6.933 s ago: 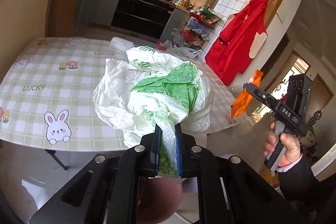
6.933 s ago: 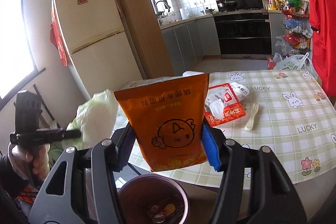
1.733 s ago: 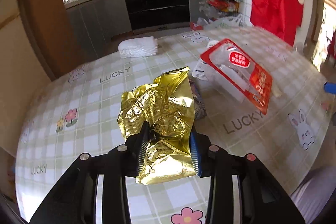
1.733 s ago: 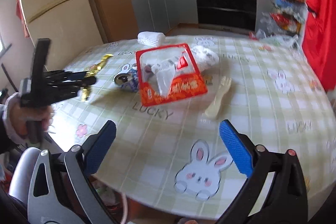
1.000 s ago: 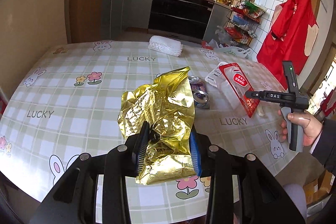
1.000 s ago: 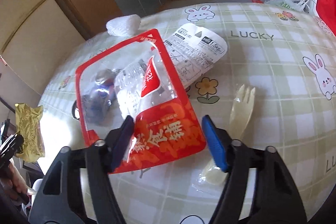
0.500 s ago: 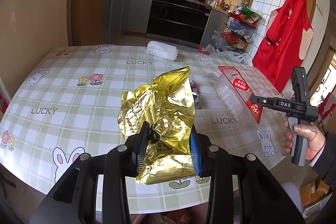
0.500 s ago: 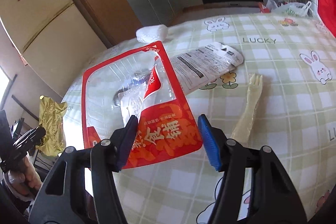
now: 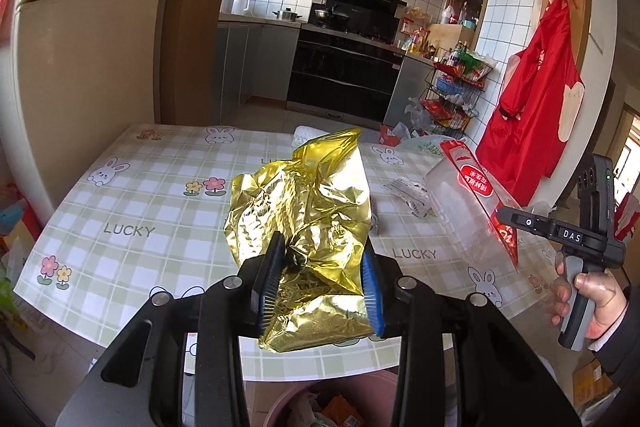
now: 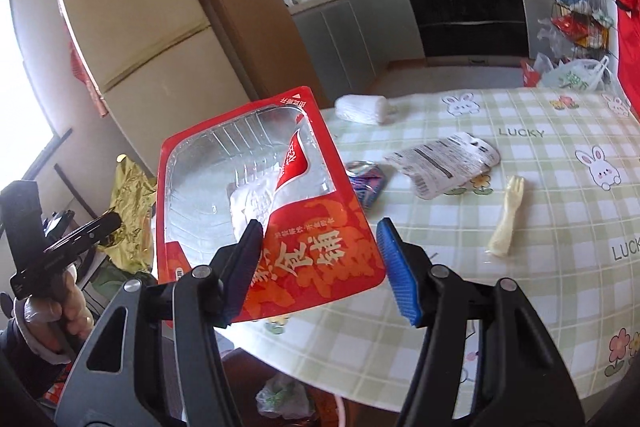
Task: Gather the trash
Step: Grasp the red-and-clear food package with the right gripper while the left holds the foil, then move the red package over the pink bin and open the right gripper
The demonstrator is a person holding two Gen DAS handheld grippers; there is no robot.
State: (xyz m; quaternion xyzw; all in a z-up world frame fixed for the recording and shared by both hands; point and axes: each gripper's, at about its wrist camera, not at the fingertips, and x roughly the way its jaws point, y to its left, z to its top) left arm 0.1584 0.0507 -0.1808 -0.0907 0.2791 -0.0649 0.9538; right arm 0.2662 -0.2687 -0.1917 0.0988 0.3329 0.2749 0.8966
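My left gripper (image 9: 320, 279) is shut on a crumpled gold foil wrapper (image 9: 304, 203), held up over the near edge of the checked table (image 9: 132, 195). My right gripper (image 10: 320, 263) is shut on the lower end of a red food package with a clear window (image 10: 248, 171), lifted off the table and tilted. The right wrist view shows the left gripper (image 10: 112, 223) at far left with the gold wrapper (image 10: 128, 195). From the left wrist, the right gripper (image 9: 508, 215) shows with the red package (image 9: 476, 183). A pink bin (image 9: 276, 407) with trash sits below the table edge.
On the table lie a crushed can (image 10: 366, 183), a white printed wrapper (image 10: 444, 159), a pale plastic fork (image 10: 506, 223) and a white roll (image 10: 360, 109). A fridge (image 10: 140, 39) stands at the left. A person's hand (image 9: 592, 303) grips the right tool.
Both grippers rose and drew back toward the table's near edge. The red package left the tabletop in the right gripper, uncovering the can. The bin came into view below.
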